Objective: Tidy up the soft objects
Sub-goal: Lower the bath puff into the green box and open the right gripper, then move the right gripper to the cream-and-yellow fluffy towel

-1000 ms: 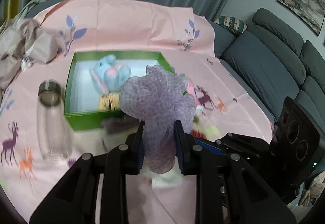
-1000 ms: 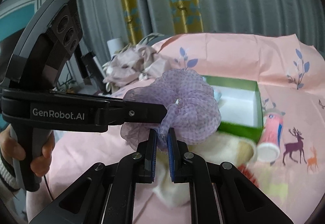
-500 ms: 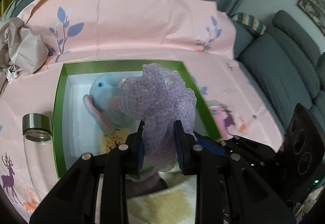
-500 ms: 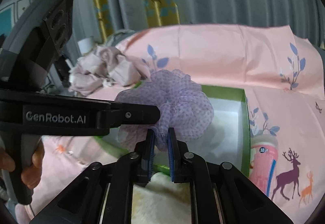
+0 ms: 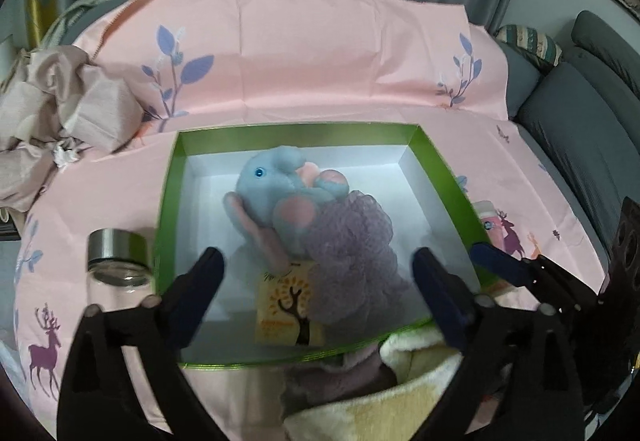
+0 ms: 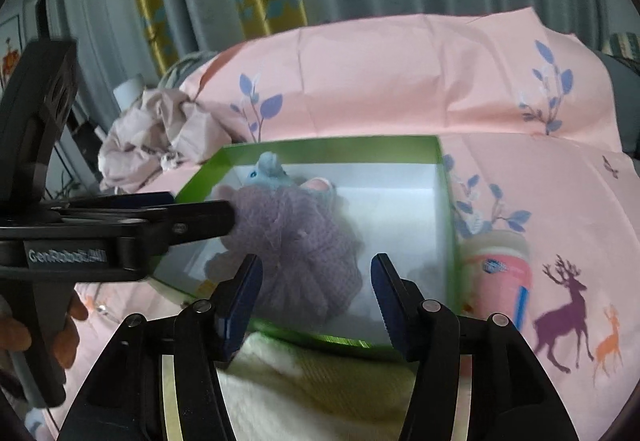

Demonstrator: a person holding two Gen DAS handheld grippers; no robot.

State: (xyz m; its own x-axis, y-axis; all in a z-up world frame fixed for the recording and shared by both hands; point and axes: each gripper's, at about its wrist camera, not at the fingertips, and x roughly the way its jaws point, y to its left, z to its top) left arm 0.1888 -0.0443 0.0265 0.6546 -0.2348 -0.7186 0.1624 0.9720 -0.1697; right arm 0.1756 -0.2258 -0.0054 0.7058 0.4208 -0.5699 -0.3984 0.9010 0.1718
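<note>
Pouf (image 5: 352, 241) dropped into box (image 5: 168, 201) | tongs just opened (toy (image 5: 280, 197) half-hidden)

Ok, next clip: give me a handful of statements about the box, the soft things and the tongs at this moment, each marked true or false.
1. The purple mesh pouf lies inside the green box. True.
2. The left tongs are clamped on the pouf. False: their jaws have just been opening and stand wide, clear of it.
3. A blue plush elephant is in the box beside the pouf. True.
4. The glass jar with the metal rim sits inside the box. False: it stands outside, by the box's left wall in the left wrist view.
5. The right tongs are shut. False: they have just been opening and hold nothing.
</note>
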